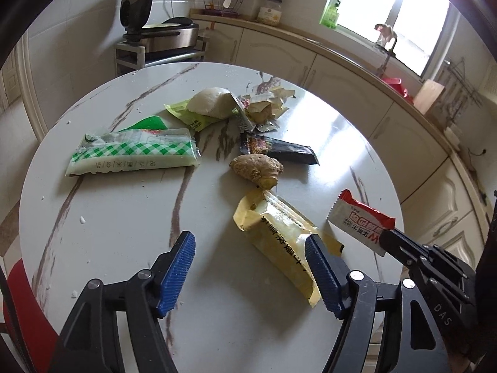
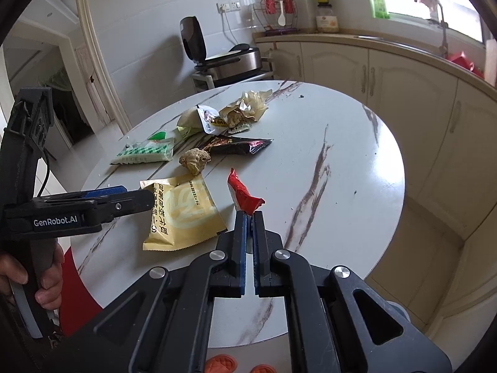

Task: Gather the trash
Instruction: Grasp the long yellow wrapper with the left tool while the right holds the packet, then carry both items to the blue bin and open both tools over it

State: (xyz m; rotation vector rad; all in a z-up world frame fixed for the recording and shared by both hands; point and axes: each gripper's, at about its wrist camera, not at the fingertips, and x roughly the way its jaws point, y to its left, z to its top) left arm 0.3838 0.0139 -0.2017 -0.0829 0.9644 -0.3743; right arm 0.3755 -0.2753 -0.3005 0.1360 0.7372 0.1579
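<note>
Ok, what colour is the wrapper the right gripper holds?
Red and white wrapper, clearest in the left wrist view.

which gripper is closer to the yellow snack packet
Left. The left gripper hangs open right over the yellow snack packet, one finger above its near end. The right gripper sits just beside the packet, shut on the red and white wrapper.

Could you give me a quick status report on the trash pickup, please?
Right gripper shut on red wrapper. Left gripper open over yellow packet. Nothing in the way.
</note>
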